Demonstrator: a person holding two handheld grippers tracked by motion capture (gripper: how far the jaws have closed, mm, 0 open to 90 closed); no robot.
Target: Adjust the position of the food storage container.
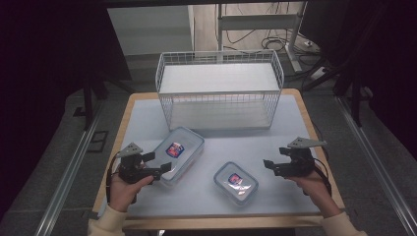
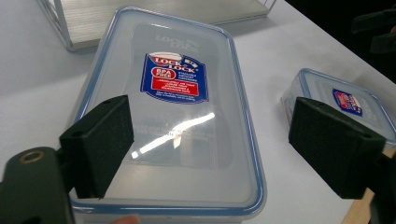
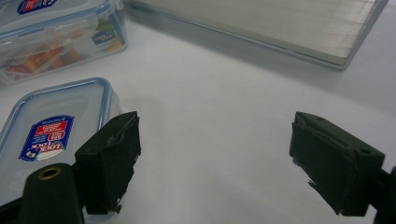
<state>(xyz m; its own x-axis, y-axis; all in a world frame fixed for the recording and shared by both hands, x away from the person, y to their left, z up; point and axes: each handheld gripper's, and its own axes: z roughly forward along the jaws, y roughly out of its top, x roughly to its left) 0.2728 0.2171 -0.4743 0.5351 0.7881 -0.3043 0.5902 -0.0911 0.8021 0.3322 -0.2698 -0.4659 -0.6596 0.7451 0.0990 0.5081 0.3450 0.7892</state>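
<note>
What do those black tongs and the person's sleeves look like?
Both the left tongs and the right tongs are black, with two blocky flat-faced jaws, a grey three-cornered plate on top and a black cable trailing behind. The person wears cream-coloured sleeves.

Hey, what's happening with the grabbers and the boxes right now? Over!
Left gripper open, over the big box. Right gripper open, beside the small box, holding nothing. Wire basket behind, nothing blocking.
</note>
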